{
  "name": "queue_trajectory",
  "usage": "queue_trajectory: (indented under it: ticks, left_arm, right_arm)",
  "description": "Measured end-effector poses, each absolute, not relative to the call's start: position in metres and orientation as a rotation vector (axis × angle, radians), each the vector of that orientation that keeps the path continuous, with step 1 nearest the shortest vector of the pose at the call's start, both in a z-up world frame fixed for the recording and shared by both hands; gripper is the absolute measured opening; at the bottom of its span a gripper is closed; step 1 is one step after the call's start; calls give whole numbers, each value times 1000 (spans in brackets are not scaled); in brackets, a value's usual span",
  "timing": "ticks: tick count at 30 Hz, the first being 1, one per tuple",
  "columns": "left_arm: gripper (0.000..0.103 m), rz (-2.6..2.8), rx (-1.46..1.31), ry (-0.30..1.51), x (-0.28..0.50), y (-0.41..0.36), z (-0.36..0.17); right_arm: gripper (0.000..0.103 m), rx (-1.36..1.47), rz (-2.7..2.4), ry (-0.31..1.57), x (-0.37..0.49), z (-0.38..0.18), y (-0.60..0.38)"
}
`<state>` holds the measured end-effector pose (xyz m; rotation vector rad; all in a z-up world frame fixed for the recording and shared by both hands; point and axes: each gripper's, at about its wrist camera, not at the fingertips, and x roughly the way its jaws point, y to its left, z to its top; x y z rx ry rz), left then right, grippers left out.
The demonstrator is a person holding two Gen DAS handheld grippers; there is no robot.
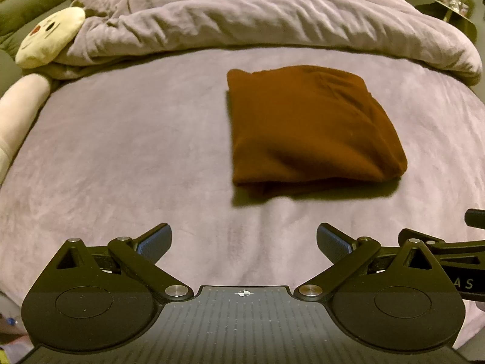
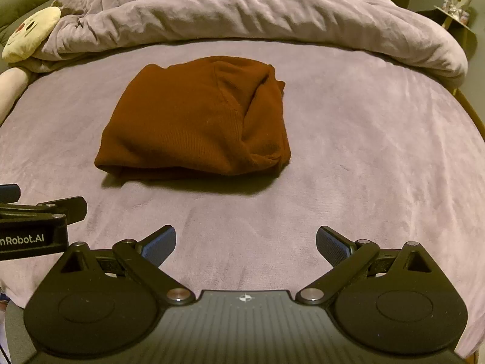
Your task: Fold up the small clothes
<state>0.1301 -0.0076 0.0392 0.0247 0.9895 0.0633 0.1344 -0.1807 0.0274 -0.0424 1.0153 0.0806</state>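
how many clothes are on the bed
1. A brown garment, already folded into a compact bundle, lies on the bed ahead of both open grippers, touching neither. The bunched duvet behind it could hide others.

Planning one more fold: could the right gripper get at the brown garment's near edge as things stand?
Probably yes. The right gripper has its jaws open and empty, and only bare purple bedsheet lies between it and the folded brown garment. The left gripper sits off to the side.
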Motion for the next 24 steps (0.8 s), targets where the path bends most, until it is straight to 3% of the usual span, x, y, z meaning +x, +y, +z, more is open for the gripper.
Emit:
queue_trajectory:
  ticks: [24]
  left_arm:
    - [103,70,32,989,129,-10,37]
  right_arm:
    - [99,-35,80,1013,133,26,-182]
